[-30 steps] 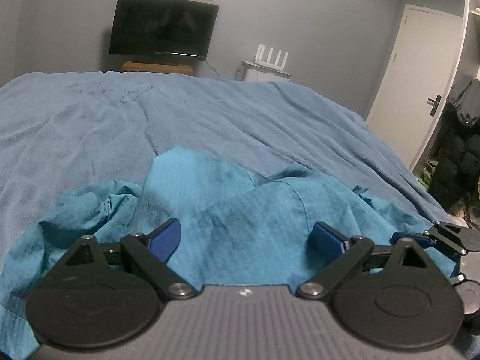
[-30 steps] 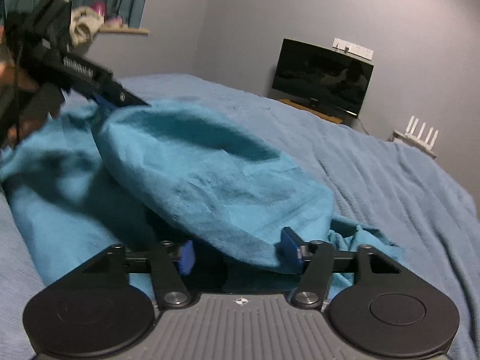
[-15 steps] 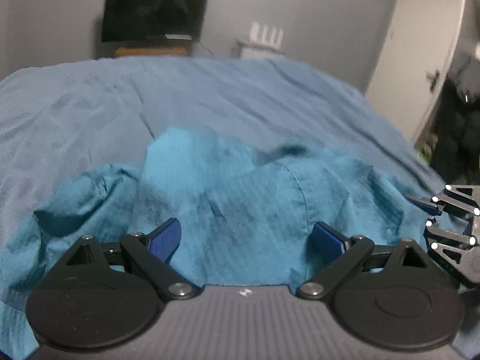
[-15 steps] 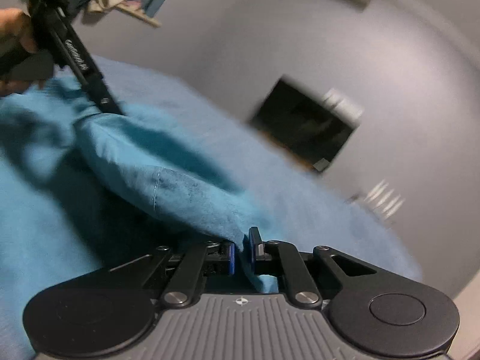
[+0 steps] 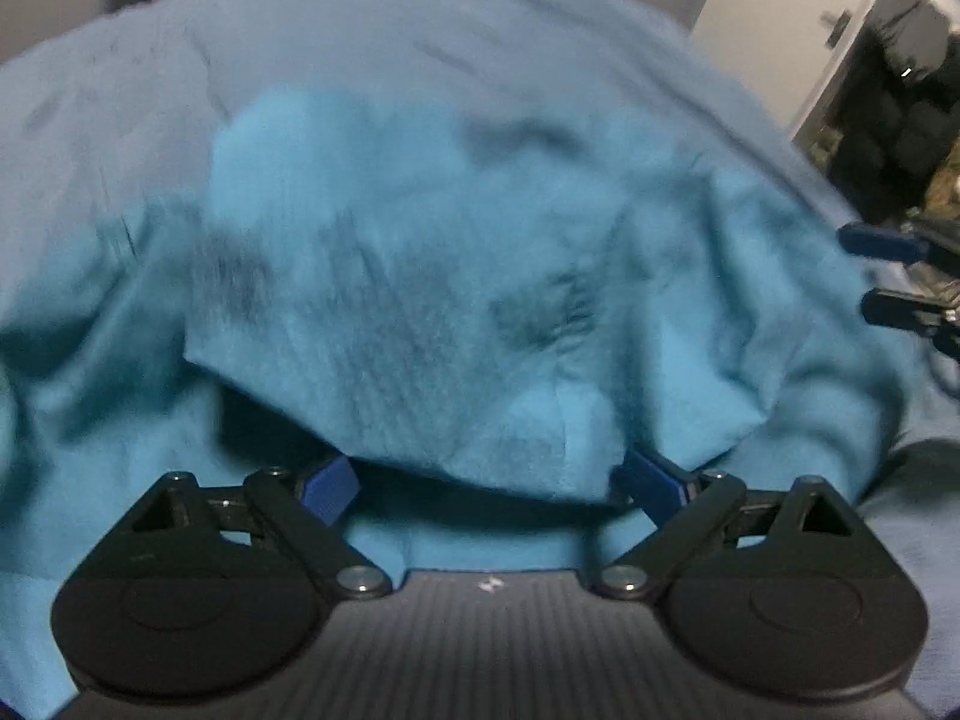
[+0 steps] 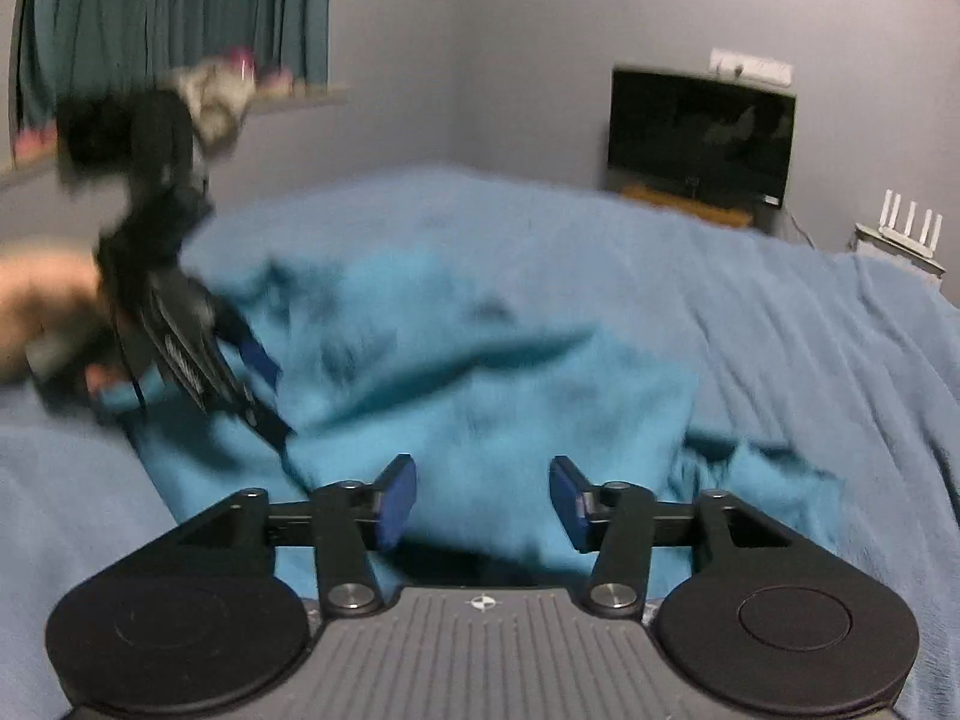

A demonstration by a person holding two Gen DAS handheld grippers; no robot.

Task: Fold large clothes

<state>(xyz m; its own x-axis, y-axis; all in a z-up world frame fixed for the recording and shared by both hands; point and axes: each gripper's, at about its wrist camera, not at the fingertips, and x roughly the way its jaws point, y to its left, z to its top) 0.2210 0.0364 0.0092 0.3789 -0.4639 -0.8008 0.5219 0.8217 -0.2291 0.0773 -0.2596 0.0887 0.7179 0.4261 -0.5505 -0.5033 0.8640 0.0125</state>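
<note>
A large teal garment (image 5: 420,276) lies rumpled on the blue bedspread (image 5: 150,90). My left gripper (image 5: 489,489) is open wide, and a raised fold of the cloth hangs just over its blue pads without being pinched. In the right wrist view the same garment (image 6: 510,372) spreads ahead of my right gripper (image 6: 480,501). Its jaws are opening; cloth shows in the gap but the pads do not press it. The left gripper (image 6: 273,396), held by a hand (image 6: 36,306), sits at the garment's left edge. The right gripper (image 5: 864,273) shows at the right edge of the left wrist view.
The bedspread (image 6: 810,360) extends far beyond the garment. Behind it stand a dark TV (image 6: 699,138) and a white router (image 6: 906,234). A curtain (image 6: 180,6) and a cluttered shelf (image 6: 228,90) are at left. A door (image 5: 780,12) and dark coat (image 5: 900,90) are at right.
My right gripper pinched the garment half a second ago, then let go and rose. My left gripper tilted down toward the cloth and stayed open. The raised fold has sagged.
</note>
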